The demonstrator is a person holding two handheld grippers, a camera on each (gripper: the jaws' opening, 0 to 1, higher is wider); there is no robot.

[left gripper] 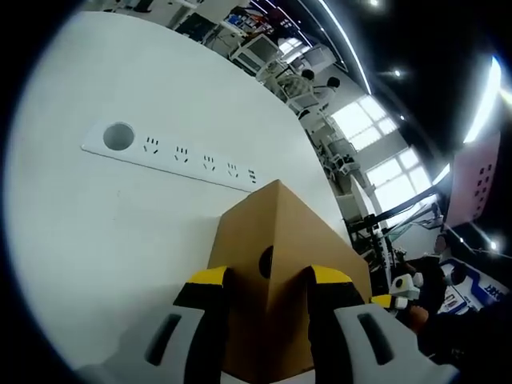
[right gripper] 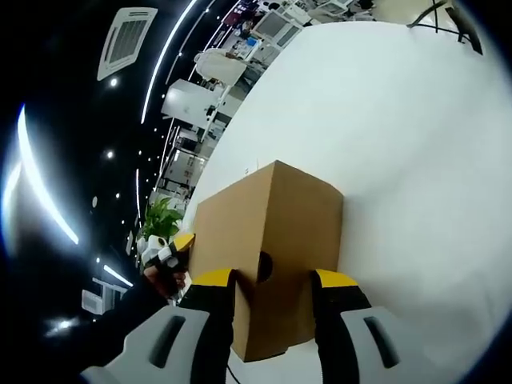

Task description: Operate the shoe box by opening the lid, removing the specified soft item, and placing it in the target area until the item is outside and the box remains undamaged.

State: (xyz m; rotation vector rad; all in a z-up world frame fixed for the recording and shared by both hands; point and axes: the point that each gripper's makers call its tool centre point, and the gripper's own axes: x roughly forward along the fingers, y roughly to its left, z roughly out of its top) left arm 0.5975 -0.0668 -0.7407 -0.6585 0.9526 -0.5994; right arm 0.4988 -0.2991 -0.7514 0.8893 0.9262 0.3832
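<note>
A closed brown cardboard shoe box (left gripper: 280, 264) stands on a white counter (left gripper: 120, 240), seen corner-on from both ends. In the left gripper view, the left tool (left gripper: 266, 278), with yellow-tipped black fingers on grey bodies, straddles one vertical corner of the box, a round finger hole lying between its spread jaws. In the right gripper view, the right tool (right gripper: 272, 280) frames the opposite end of the same box (right gripper: 268, 240) in the same manner, jaws apart on either side of a similar hole. Whether the fingers press the cardboard cannot be told; neither tool visibly pinches anything. Each view also catches the other tool at its edge.

The lid appears still seated, so the step in hand is judged to be the opening of the box; the soft item is not yet out. The next move likely calls for one tool to steady the base while the other lifts the lid gently, so as not to crease the cardboard.

A white power strip (left gripper: 172, 156) lies flat on the counter well beyond the box. The room behind shows ceiling strip lights, bright windows, workstations and a green potted plant (right gripper: 162, 218).
</note>
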